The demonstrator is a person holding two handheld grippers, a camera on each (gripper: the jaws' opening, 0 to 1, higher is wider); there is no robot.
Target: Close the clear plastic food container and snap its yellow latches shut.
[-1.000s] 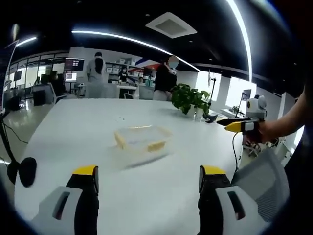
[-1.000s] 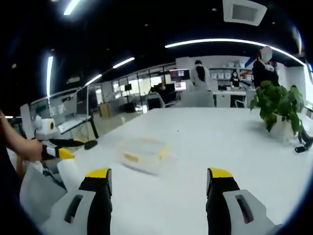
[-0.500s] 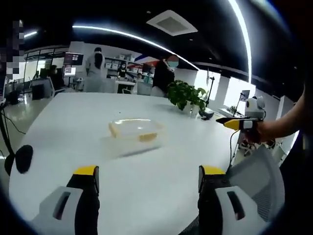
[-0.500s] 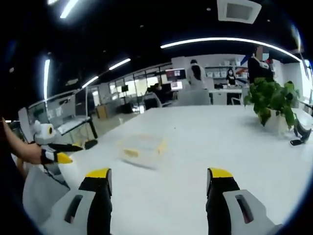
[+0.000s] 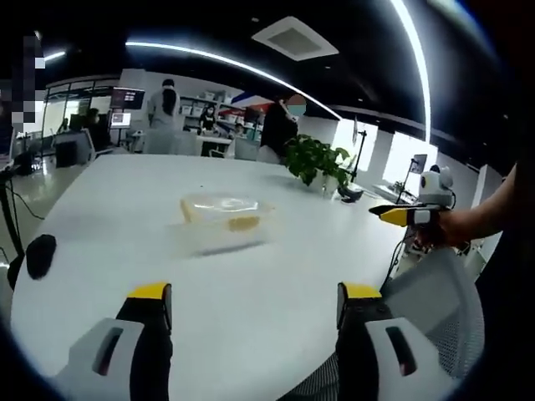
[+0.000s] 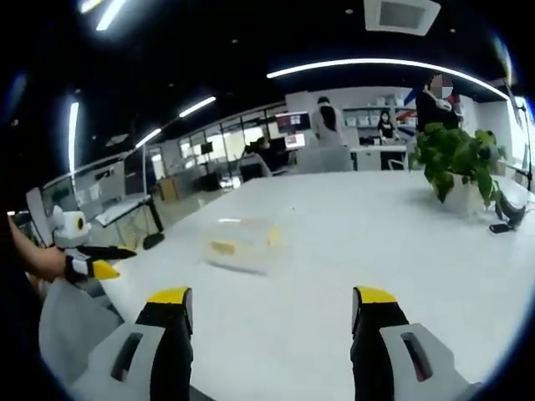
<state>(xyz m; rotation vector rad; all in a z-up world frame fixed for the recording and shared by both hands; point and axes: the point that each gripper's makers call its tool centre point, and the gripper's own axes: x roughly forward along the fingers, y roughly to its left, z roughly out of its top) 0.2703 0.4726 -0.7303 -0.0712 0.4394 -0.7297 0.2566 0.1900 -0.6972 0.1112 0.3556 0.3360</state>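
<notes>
Both grippers open, empty, at the near edge of the white table [image 5: 100, 209]. Left gripper [image 5: 247, 302] – container [image 5: 224, 219] lies ahead, well apart, mid-surface. Right gripper [image 6: 272, 307] – container [image 6: 242, 245] ahead-left; neither clearly nearer.

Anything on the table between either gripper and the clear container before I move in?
Nothing visible: bare white table lies between the open left gripper and the clear container, and likewise ahead of the open right gripper. The potted plant sits off to the side.
</notes>
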